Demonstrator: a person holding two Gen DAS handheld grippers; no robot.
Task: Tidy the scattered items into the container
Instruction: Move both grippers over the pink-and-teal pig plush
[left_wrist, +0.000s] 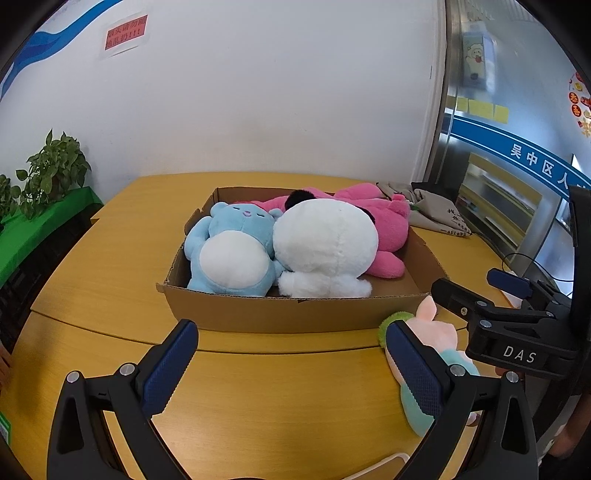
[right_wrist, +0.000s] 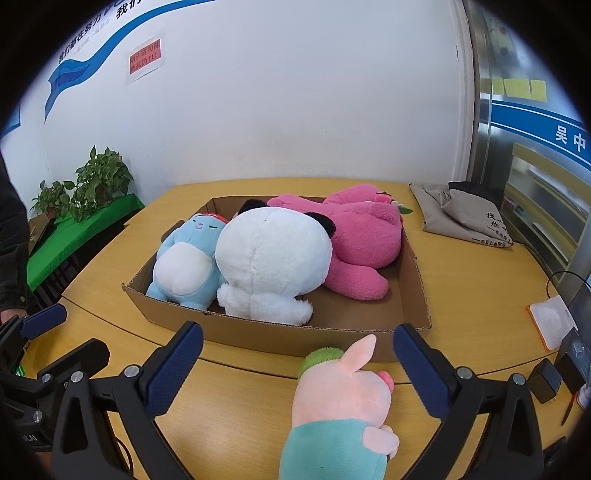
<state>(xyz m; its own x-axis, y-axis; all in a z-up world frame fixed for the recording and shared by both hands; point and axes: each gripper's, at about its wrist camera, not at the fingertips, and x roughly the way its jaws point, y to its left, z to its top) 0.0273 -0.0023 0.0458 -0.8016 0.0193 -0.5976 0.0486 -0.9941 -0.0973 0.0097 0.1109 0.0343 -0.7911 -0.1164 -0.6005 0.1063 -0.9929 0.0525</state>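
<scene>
A cardboard box (left_wrist: 258, 314) (right_wrist: 332, 339) sits on the yellow table and holds a blue plush (left_wrist: 231, 251) (right_wrist: 183, 264), a white plush with black ears (left_wrist: 325, 247) (right_wrist: 273, 258) and a pink plush (left_wrist: 388, 229) (right_wrist: 365, 236). A pink pig plush in a teal shirt (right_wrist: 343, 402) (left_wrist: 439, 332) lies on the table in front of the box, with a green fuzzy part (right_wrist: 321, 356) by its head. My right gripper (right_wrist: 299, 369) is open with the pig between its fingers, not touching. My left gripper (left_wrist: 291, 365) is open and empty over bare table, the pig just right of it.
A grey cloth bag (right_wrist: 465, 214) lies at the table's back right. A white-and-orange pad (right_wrist: 552, 321) and black adapters (right_wrist: 546, 380) sit at the right edge. Potted plants (right_wrist: 99, 181) stand on a green shelf to the left. The right gripper shows in the left wrist view (left_wrist: 480, 295).
</scene>
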